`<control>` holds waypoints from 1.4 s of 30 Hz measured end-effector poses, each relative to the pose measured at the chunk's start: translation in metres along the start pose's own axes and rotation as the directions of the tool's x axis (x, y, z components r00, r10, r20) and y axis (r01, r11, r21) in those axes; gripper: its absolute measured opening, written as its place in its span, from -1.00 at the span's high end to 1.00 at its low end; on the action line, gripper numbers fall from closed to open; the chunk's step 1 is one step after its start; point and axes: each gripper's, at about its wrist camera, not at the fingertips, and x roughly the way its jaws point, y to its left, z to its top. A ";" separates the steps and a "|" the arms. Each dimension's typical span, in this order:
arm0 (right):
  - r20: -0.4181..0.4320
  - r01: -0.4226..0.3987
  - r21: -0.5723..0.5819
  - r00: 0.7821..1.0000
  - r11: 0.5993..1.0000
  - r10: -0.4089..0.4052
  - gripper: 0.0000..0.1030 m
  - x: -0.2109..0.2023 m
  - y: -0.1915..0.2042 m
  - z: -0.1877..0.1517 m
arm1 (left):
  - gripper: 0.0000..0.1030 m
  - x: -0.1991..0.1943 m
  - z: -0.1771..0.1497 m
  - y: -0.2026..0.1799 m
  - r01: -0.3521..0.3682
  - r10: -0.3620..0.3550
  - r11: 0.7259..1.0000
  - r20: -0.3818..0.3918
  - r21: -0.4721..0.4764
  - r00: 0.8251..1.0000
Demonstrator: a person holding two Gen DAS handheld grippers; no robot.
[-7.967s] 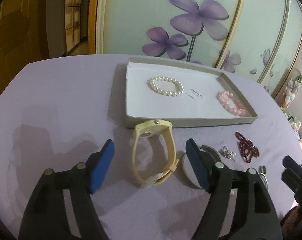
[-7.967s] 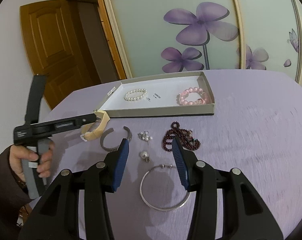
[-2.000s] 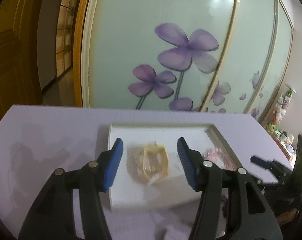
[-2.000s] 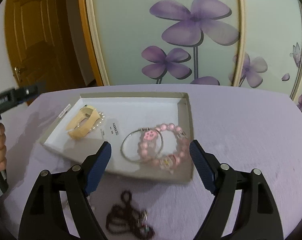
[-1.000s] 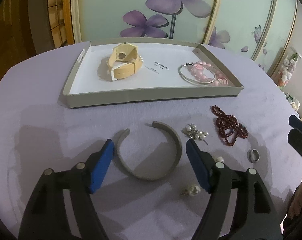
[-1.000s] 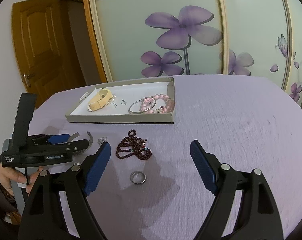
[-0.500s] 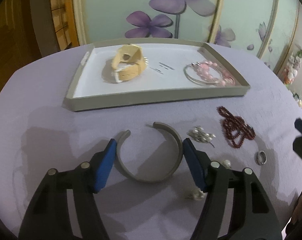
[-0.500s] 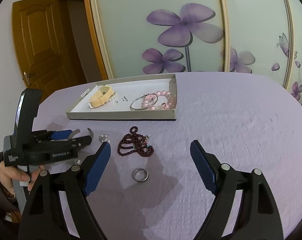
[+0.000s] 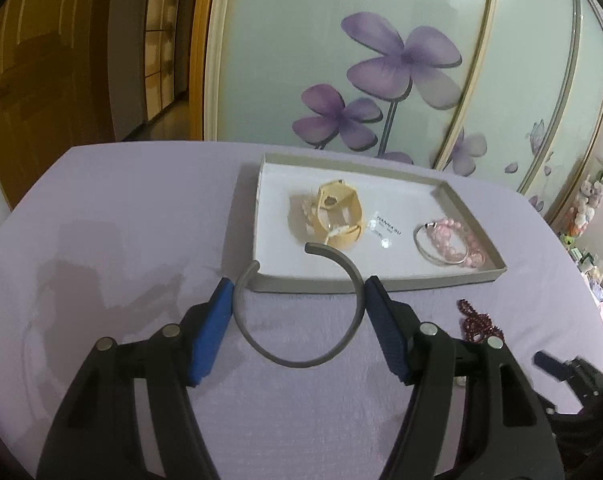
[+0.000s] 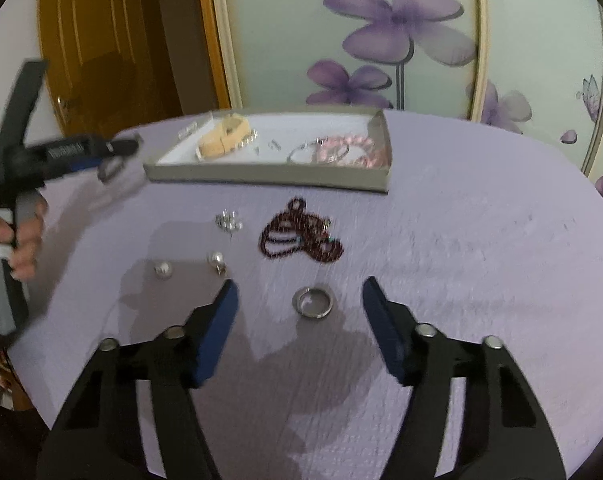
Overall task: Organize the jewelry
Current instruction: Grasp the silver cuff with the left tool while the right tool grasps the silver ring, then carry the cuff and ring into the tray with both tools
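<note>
One grey open bangle (image 9: pixel 301 312) sits pinched between our left gripper (image 9: pixel 299 300) pads, raised before the near wall of the tray (image 9: pixel 381 282). Inside the tray lie a cream watch (image 9: pixel 337 214) and a pink bead bracelet (image 9: pixel 455 240). Our right gripper (image 10: pixel 297 300) is spread wide and holds nothing, a silver ring (image 10: pixel 312 301) lying on the purple tablecloth (image 10: pixel 481 260) between its fingers, with dark red beads (image 10: pixel 299 234) beyond.
</note>
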 end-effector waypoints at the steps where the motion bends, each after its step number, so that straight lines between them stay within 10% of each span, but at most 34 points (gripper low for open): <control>1: -0.014 -0.002 0.001 1.000 1.000 0.002 0.00 0.002 0.000 0.000 | -0.28 -0.002 0.001 0.001 0.005 -0.005 1.000 0.006 -0.001 1.000; 26: -0.086 0.056 0.002 0.995 0.998 -0.055 0.57 0.017 0.001 0.006 | -0.28 -0.015 0.007 -0.005 0.048 -0.048 0.999 0.050 0.009 0.998; 42: 0.097 0.059 -0.012 0.994 0.998 -0.057 0.57 -0.006 -0.003 0.057 | -0.28 0.006 0.039 -0.013 0.072 -0.074 0.997 0.064 0.029 0.995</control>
